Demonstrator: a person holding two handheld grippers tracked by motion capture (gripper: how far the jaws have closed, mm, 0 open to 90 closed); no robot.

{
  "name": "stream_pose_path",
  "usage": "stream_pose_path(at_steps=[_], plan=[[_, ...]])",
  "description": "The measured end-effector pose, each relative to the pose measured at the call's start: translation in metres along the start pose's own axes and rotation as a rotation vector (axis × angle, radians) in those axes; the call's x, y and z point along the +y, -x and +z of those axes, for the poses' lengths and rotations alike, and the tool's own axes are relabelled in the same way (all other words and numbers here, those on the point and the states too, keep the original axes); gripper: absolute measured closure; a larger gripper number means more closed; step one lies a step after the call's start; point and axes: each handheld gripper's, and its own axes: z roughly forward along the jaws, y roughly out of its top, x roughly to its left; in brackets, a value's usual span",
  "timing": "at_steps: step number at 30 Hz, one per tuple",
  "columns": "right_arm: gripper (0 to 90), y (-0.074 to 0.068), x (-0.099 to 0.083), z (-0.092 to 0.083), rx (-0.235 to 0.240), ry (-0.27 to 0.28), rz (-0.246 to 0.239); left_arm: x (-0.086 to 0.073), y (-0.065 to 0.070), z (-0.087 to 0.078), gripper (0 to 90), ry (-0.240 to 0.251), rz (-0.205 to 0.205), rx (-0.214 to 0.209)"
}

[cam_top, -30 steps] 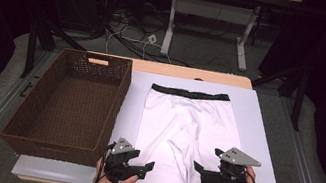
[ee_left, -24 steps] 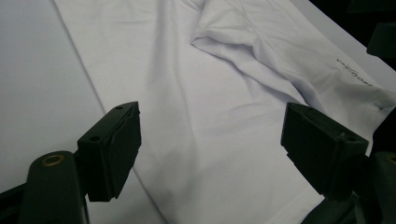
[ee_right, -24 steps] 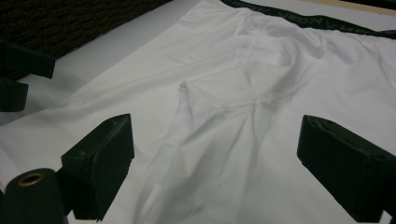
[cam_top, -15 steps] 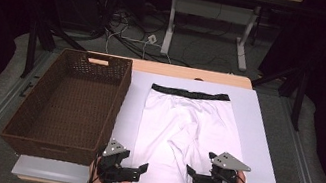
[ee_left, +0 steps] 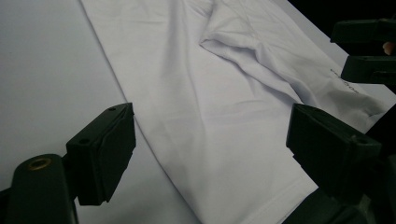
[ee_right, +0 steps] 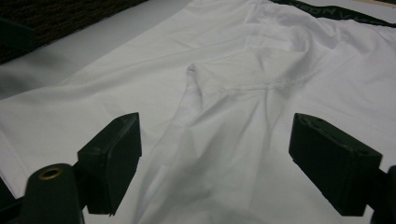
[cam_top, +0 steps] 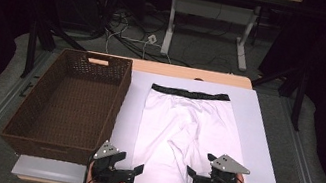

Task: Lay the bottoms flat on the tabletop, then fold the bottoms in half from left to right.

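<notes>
At the near edge of the table, my left gripper point(cam_top: 132, 171) and right gripper point(cam_top: 193, 174) both hover wide open with nothing held. The left jaws have just been opening, the right just closing a little, with only cloth lying below them. The white shorts point(cam_top: 183, 136) lie flat on the white sheet point(cam_top: 261, 154), beside the empty basket point(cam_top: 70, 100). Compared with a second ago, both hands sit lower toward the leg hems, so I judge I'm lining up to pinch the hems for a fold.

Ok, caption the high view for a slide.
Both open grippers, left and right, poised over the hems of white shorts beside a wicker basket.
</notes>
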Motion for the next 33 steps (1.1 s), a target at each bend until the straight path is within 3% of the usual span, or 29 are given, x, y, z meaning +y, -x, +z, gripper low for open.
stream_pose_path(at_steps=[4, 13, 23, 27, 33], plan=[[22.5, 0.001, 0.0, -0.001, 0.015, -0.002, 0.008, -0.003, 0.0, -0.008, 18.8, 0.022, -0.017, -0.001], [36.5, -0.003, 0.0, -0.004, 0.031, 0.029, -0.009, -0.013, 0.004, -0.014, 25.5, -0.01, -0.057, 0.01], [37.2, -0.001, 0.0, -0.003, 0.043, 0.048, 0.014, -0.022, 0.006, -0.014, 30.7, -0.011, -0.12, -0.001], [38.4, -0.002, 0.0, -0.002, 0.066, 0.044, 0.021, -0.024, 0.007, -0.015, 37.6, 0.004, -0.151, 0.018], [39.0, -0.003, -0.001, -0.001, 0.067, 0.029, 0.021, -0.026, 0.006, -0.015, 43.9, -0.037, -0.207, 0.034]])
